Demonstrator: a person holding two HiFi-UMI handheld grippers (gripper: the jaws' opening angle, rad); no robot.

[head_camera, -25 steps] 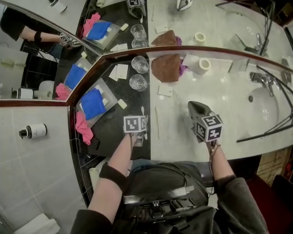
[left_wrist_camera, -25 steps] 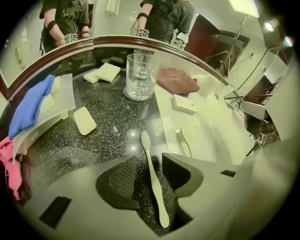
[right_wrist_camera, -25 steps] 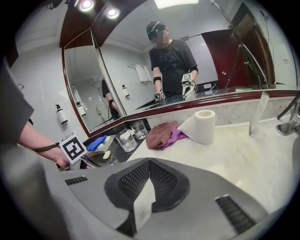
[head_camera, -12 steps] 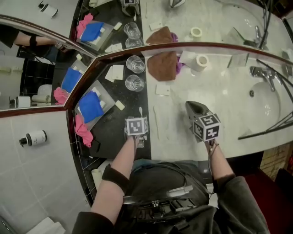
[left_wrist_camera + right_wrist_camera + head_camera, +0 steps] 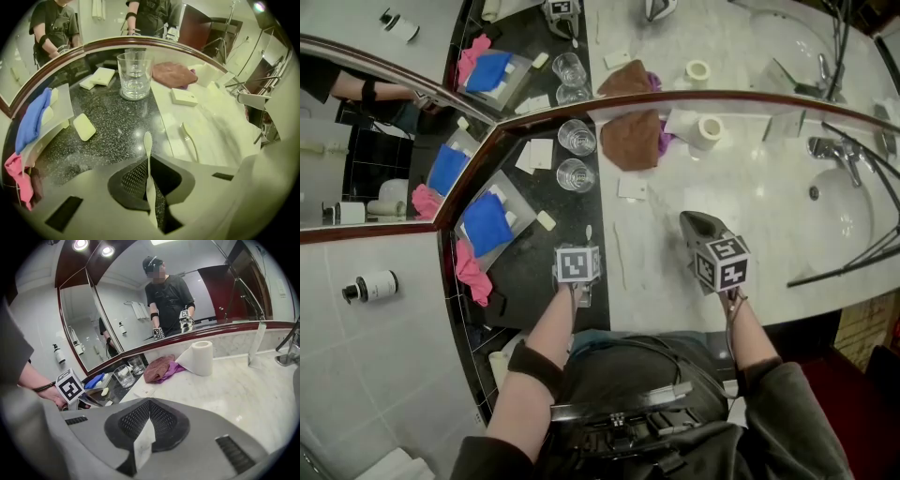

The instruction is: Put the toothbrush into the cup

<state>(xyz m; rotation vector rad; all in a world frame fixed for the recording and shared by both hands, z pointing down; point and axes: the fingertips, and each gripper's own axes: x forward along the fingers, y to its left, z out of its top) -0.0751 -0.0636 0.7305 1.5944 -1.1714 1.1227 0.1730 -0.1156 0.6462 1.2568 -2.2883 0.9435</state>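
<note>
My left claw (image 5: pixel 149 164) has just been closing, and its jaws now pinch the toothbrush (image 5: pixel 147 140) by the handle. The bristled head sticks out past the jaw tips. The claw points steeply down over the black stone part of the counter (image 5: pixel 112 117), near the front edge, just left of the seam where the white marble (image 5: pixel 750 187) begins. I cannot tell whether the brush head touches the stone.

The cup (image 5: pixel 134 77), a clear glass, stands empty and upright at the back of the black stone, well apart from the brush and straight ahead of its head. A second glass (image 5: pixel 576 137) stands just behind it against the mirror frame.

Left of my claw a soap bar (image 5: pixel 84 126) lies on the stone. Farther toward the left edge there is a tray (image 5: pixel 63 101) with a blue cloth (image 5: pixel 30 122) on it and a pink cloth (image 5: pixel 16 173) beside it.

On the marble a brown cloth (image 5: pixel 171 74) is bunched at the back edge, with a white card (image 5: pixel 183 97) in front of it. A paper roll (image 5: pixel 201 357) stands to the cloth's right.

My right claw (image 5: pixel 149 427) hangs over the marble near the front edge, its jaws closed on a white slip (image 5: pixel 143 444).
</note>
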